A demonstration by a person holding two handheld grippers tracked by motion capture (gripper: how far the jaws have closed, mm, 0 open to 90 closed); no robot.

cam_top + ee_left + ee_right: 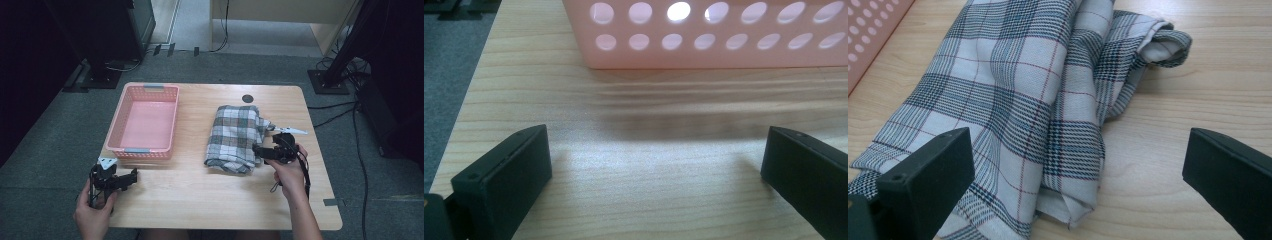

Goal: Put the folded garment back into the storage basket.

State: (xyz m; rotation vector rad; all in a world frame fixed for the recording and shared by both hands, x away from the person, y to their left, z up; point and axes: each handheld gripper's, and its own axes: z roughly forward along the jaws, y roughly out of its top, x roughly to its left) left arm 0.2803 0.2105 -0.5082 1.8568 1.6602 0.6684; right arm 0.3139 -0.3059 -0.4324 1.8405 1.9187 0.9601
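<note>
The right hand-held gripper (1078, 185), jaws spread wide and empty, has the folded plaid cloth (1013, 100) just ahead, its long axis running away across the desk (200, 200); the left hand-held gripper (131, 176), also wide open, faces the pink basket (704, 45), farther from the cloth

The high view is dim and soft, with the floor around the table (200, 195) falling into near-black corners while the tabletop catches even overhead light. In the left gripper view a broad dark shadow lies on the wood just in front of the pink basket (704, 52), with a pale glare patch nearer the camera. The black jaws are blurred at the bottom edge.
</note>
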